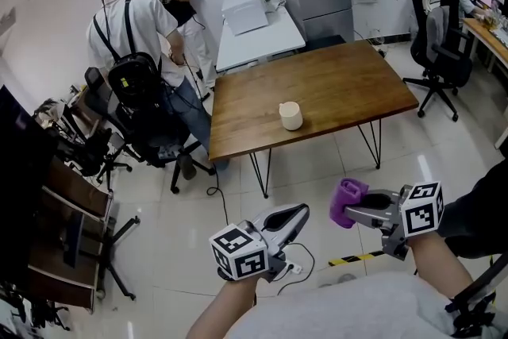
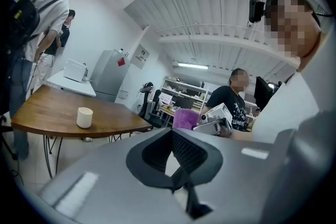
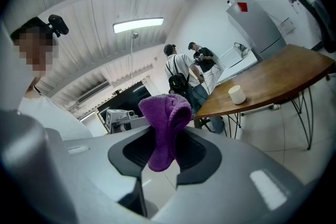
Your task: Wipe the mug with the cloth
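The left forearm (image 1: 228, 307) and right forearm (image 1: 434, 264) reach forward side by side. The left tool (image 1: 295, 214) has its jaws closed on nothing. The right tool (image 1: 352, 209), beside it, pinches a purple cloth (image 1: 346, 194).

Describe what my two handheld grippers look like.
The left gripper and right gripper are smooth light-grey plastic shells with black, ribbed jaw linings. Each carries a white cube printed with black square markers. The forearms are bare.

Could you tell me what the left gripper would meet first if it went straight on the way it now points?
Most likely the cloth held in the right gripper, just ahead of the left gripper, though depth is unclear; the mug sits left of that line.
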